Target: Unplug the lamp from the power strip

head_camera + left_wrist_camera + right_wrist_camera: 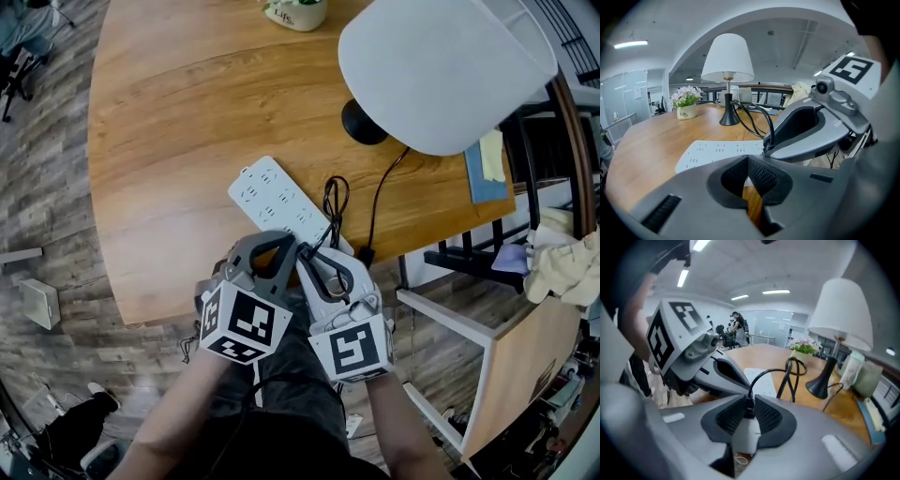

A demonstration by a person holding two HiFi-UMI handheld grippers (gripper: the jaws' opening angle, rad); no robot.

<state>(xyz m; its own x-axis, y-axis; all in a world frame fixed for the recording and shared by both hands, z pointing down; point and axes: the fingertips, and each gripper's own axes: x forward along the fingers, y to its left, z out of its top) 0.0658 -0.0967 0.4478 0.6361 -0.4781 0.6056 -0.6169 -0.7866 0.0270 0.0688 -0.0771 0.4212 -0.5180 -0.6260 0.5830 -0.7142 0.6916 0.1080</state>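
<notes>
A white power strip (275, 198) lies aslant on the wooden table (169, 141), its near end under both grippers. The lamp (441, 66), with a white shade and a black base (363, 123), stands at the back right. Its black cable (378, 192) loops back to the strip's near end. My right gripper (747, 404) is shut on the black lamp plug (748, 412), which sits on a white body. My left gripper (748, 161) is shut with nothing held, its tips (289, 242) down at the strip (717, 152) just beside the right gripper (305, 251).
A small white flower pot (295, 11) stands at the table's far edge. A blue notebook (486, 169) lies under the lamp shade's right side. A white chair frame (450, 314) stands right of the table's near edge, with cloths (562, 253) beyond it.
</notes>
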